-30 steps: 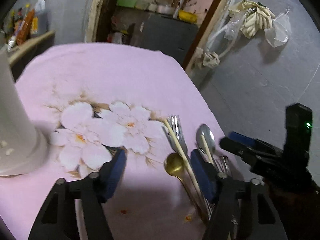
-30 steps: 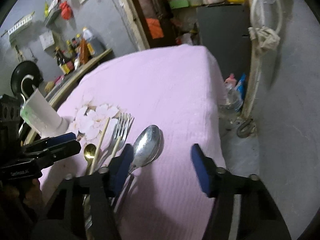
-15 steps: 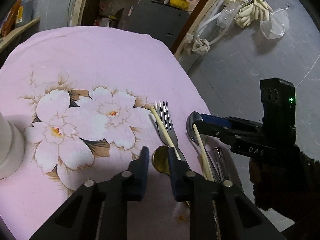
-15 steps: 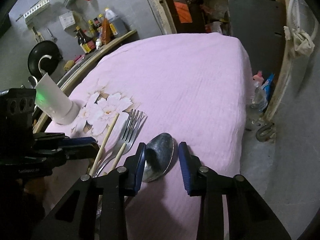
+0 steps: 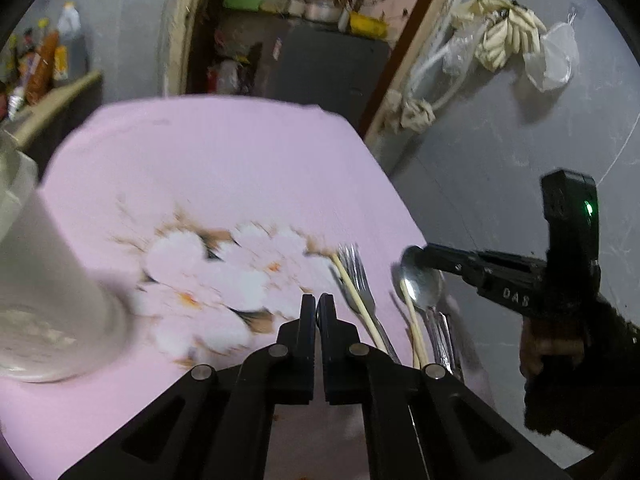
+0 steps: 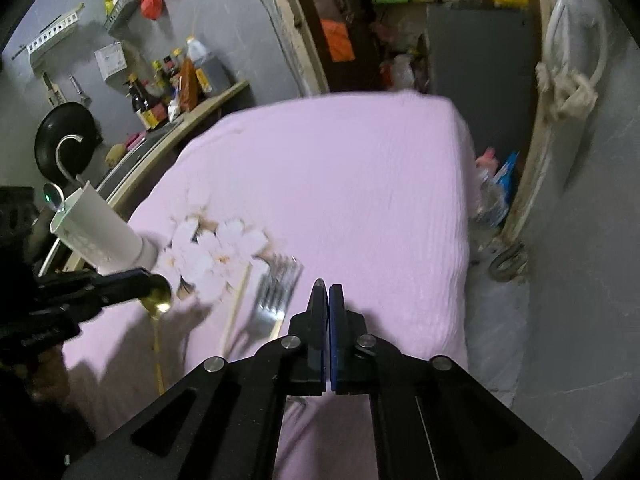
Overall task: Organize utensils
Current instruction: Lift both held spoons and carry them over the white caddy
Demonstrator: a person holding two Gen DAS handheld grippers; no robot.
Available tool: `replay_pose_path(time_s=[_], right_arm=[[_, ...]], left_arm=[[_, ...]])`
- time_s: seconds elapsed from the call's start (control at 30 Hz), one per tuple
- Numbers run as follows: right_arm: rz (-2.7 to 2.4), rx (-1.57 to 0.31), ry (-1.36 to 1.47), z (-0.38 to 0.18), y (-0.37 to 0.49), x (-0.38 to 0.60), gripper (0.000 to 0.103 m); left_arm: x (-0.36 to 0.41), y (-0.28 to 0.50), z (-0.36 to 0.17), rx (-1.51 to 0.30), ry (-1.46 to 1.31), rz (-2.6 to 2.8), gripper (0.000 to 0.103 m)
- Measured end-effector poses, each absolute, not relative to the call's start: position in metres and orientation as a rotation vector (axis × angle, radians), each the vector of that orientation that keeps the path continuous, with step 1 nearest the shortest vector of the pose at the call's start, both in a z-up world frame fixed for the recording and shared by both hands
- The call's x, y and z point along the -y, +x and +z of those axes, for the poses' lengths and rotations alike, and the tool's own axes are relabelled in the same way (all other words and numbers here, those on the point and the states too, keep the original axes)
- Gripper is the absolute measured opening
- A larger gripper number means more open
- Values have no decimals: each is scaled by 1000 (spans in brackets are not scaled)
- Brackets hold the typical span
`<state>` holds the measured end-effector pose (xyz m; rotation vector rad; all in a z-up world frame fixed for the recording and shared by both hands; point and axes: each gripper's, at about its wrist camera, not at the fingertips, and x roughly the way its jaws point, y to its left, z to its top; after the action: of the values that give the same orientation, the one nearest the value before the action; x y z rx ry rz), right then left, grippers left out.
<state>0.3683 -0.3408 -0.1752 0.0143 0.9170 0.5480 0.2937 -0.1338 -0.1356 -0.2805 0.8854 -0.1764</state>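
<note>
Both hand-held grippers have just clamped: the left hand-held gripper [image 5: 317, 307] pinches a gold spoon [image 6: 159, 300] near the white utensil holder [image 6: 98, 236], the right hand-held gripper [image 6: 327, 300] a silver spoon [image 5: 420, 280], farther from it, beyond fork [image 6: 276, 292] and chopsticks [image 5: 354, 292].

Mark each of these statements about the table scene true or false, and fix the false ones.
1. Both grippers are shut. True: the left gripper and the right gripper have just closed.
2. The left gripper holds the fork. False: it grips the gold spoon by the bowl, and the fork lies on the cloth.
3. The right gripper grips the silver spoon at its bowl. True.
4. The tablecloth is plain blue. False: the tablecloth is pink with a white flower print.
5. A chopstick lies against the fork. True.
</note>
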Motion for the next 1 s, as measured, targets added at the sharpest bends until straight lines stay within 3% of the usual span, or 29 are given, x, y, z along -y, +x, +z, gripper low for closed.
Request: replay_pose_path(time_s=[0.57,0.8,1.0], right_arm=[[276,-459,-89,-33,286,284,1],[301,-237,-96,39,272,217,1],[355,-121,-118,68,273,141,1]], left_arm=[[58,238,-13,-580,-176,-20,3],[-13,219,42,-466,-179,71,3],[-76,205,68,-374,-147,201,3]])
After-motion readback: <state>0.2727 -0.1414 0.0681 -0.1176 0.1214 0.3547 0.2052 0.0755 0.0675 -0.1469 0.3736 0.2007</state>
